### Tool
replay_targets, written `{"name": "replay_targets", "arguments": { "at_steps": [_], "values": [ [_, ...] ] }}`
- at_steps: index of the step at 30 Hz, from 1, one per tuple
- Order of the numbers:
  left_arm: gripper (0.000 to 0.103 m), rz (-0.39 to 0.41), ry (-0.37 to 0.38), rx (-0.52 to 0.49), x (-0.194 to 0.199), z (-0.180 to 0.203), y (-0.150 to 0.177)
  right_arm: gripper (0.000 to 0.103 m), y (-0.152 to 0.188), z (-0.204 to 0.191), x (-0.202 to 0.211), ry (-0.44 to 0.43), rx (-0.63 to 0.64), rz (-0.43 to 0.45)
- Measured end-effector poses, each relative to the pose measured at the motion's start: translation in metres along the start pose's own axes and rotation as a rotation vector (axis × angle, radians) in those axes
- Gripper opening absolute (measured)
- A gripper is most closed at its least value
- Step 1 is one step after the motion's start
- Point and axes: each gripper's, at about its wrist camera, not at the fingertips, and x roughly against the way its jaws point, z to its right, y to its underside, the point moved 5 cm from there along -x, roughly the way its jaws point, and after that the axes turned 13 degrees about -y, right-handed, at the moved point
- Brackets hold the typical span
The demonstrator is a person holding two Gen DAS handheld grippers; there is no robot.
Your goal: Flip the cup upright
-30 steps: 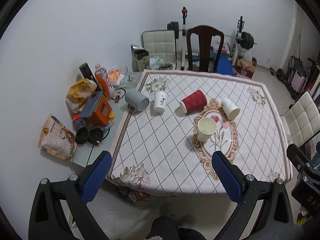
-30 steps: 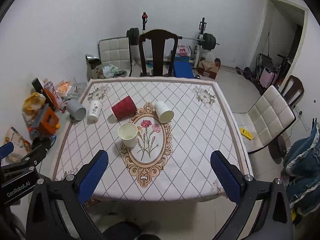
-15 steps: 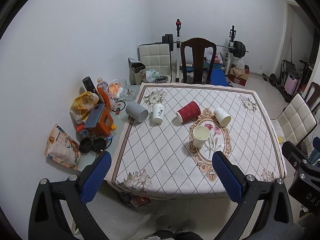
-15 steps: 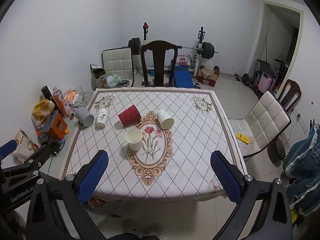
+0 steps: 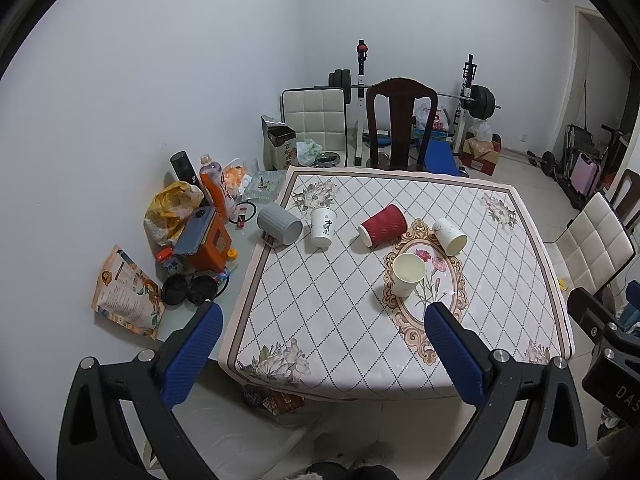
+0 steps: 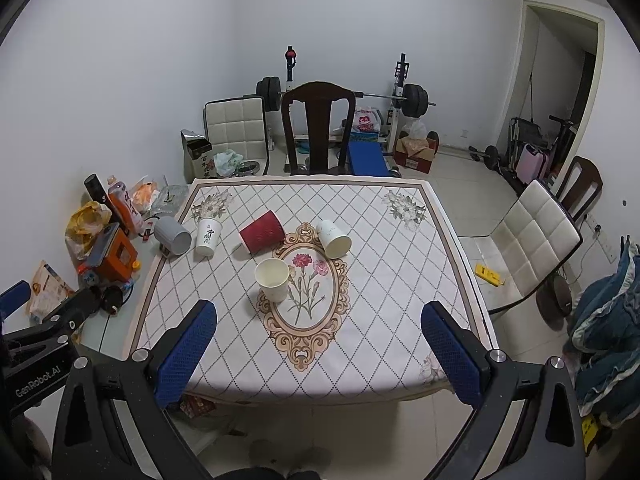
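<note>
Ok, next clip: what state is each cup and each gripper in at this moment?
Cream cup: upright, mouth up, at the medallion's edge.
Red cup: on its side.
White cup right of the red one: on its side, mouth toward the camera.
Printed white cup: standing mouth down.
Grey cup: on its side at the table's left edge.
Left gripper: open, holding nothing.
Right gripper: open, holding nothing.
</note>
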Motion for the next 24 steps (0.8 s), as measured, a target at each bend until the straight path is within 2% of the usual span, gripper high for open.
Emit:
{"name": "replay_targets", "arguments": {
  "at_steps": [24],
  "values": [
    [0.103, -0.007, 0.023, 0.004, 0.0074, 0.0001, 0.0068, 0.103, 0.0063, -0.0023, -0.0015, -0.017, -0.004, -0.026]
  ]
}}
